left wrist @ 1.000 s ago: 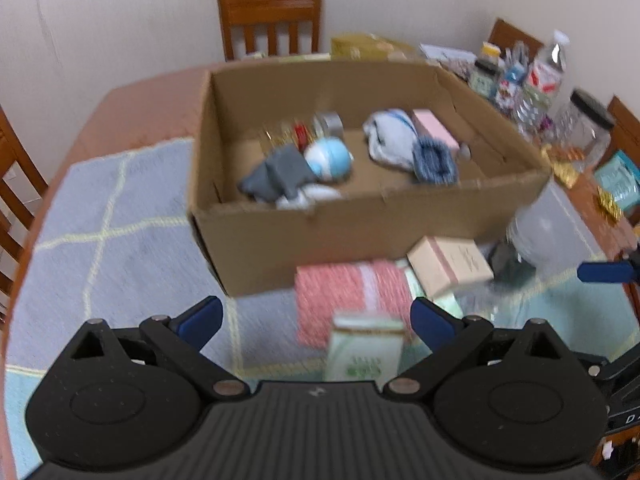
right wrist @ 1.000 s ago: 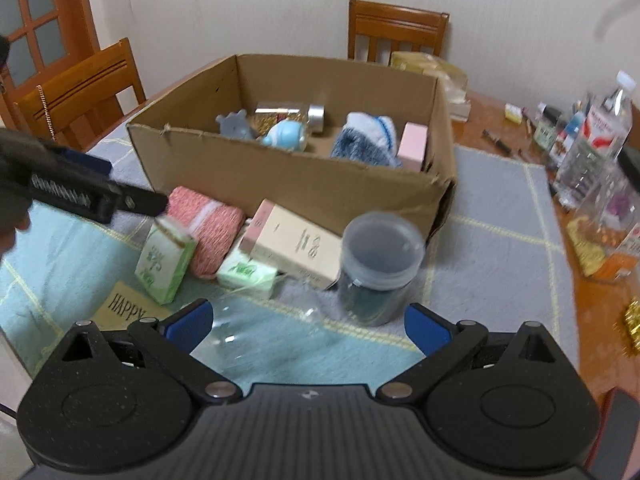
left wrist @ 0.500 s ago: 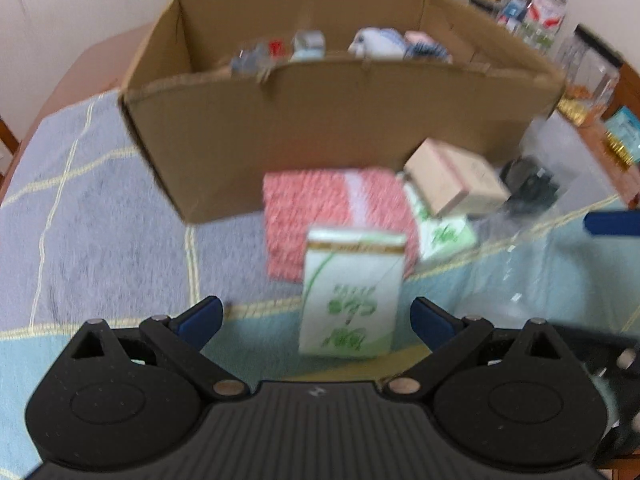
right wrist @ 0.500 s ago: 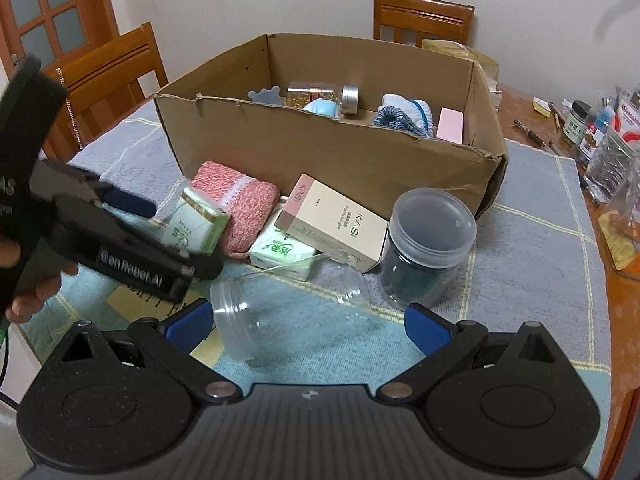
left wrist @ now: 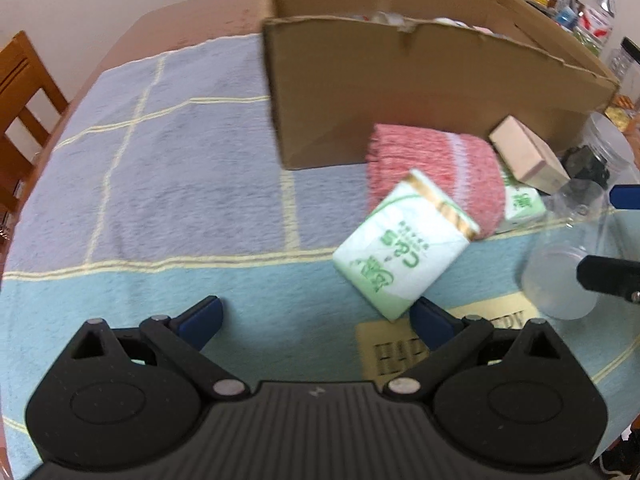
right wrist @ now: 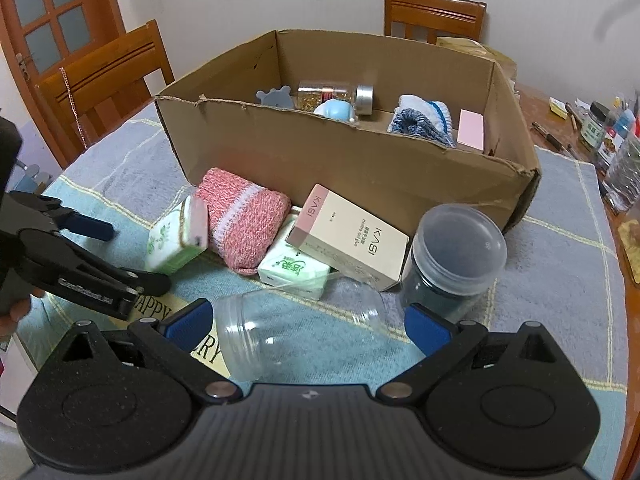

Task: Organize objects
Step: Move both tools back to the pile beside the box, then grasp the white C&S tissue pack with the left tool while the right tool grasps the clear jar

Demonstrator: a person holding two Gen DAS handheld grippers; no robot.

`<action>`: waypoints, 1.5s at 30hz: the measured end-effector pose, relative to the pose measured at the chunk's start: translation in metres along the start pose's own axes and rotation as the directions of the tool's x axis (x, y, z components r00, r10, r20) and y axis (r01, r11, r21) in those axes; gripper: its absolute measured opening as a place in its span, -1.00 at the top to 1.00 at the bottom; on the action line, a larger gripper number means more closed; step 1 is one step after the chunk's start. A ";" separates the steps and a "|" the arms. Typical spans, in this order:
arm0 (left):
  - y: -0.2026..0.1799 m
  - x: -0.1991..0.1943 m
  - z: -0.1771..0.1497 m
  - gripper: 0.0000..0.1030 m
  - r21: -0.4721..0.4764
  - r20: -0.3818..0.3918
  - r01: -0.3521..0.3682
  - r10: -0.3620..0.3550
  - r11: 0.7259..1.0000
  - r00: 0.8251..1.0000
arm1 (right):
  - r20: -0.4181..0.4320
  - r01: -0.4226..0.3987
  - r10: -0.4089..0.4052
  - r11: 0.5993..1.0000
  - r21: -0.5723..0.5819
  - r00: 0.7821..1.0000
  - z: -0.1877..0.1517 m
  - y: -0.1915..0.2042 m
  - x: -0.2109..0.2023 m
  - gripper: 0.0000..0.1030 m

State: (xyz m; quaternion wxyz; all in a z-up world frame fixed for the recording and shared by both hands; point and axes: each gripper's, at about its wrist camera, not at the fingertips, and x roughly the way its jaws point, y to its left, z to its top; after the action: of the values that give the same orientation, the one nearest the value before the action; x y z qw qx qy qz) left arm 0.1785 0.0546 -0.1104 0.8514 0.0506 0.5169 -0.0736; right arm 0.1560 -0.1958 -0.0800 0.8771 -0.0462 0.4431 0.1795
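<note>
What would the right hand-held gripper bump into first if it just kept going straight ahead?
Most likely the clear plastic jar lying on its side: its open mouth sits between the open fingers of the right hand-held gripper. Behind it lie a green tissue pack and the KASI box.

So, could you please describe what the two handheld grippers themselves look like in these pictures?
Both are matte black plastic: the right gripper and the left gripper each have a ribbed central body, two round textured hubs with silver pivot pins, and blue fingertip pads. From the right view, the left one bears white lettering on its side.
</note>
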 end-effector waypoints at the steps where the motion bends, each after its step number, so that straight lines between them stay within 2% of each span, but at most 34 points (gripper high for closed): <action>1: 0.002 0.001 0.001 -0.94 -0.007 -0.003 -0.007 0.007 1.000 1.000 | -0.004 -0.001 0.001 1.000 -0.002 1.000 0.001 0.000 0.001 -1.00; 11: 0.025 0.003 0.001 -0.94 -0.067 -0.002 -0.061 0.061 0.996 0.998 | -0.085 -0.057 0.057 0.998 0.008 0.995 -0.006 0.011 0.005 -1.00; 13: 0.030 0.002 -0.001 -0.94 -0.068 -0.004 -0.047 0.047 0.997 0.999 | -0.098 -0.057 0.054 0.998 -0.024 0.994 -0.010 0.016 0.005 -1.00; 16: 0.027 0.001 0.001 -0.94 -0.030 -0.005 -0.021 0.021 0.999 1.000 | -0.113 -0.009 0.001 0.998 -0.067 0.994 -0.014 0.022 0.012 -1.00; 22: 0.006 -0.006 -0.008 -0.94 0.053 -0.007 0.072 -0.072 0.996 0.997 | -0.165 0.031 -0.038 0.998 -0.050 0.986 -0.019 0.020 0.035 -1.00; 24: -0.004 -0.005 -0.010 -0.95 0.092 -0.006 0.078 -0.078 0.993 0.997 | -0.152 0.047 -0.059 0.995 -0.085 0.987 -0.022 0.024 0.037 -1.00; 27: -0.016 0.000 -0.011 -0.99 0.139 0.009 0.074 -0.076 0.988 0.997 | -0.155 0.037 -0.050 0.996 -0.085 0.987 -0.021 0.023 0.038 -1.00; 31: -0.022 0.005 -0.007 -0.99 0.152 0.040 0.090 -0.097 0.984 0.995 | -0.149 0.034 -0.047 0.995 -0.089 0.988 -0.021 0.023 0.037 -1.00; 45: -0.031 0.018 0.013 -0.99 0.137 0.082 0.082 -0.094 0.987 0.992 | -0.123 0.033 -0.044 0.995 -0.089 0.991 -0.027 0.023 0.038 -1.00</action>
State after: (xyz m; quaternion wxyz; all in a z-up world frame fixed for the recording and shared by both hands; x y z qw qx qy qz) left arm 0.1929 0.0209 -0.1210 0.8640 0.0812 0.4745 -0.1476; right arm 0.1478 -0.1703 -0.1248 0.8481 -0.1040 0.4880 0.1782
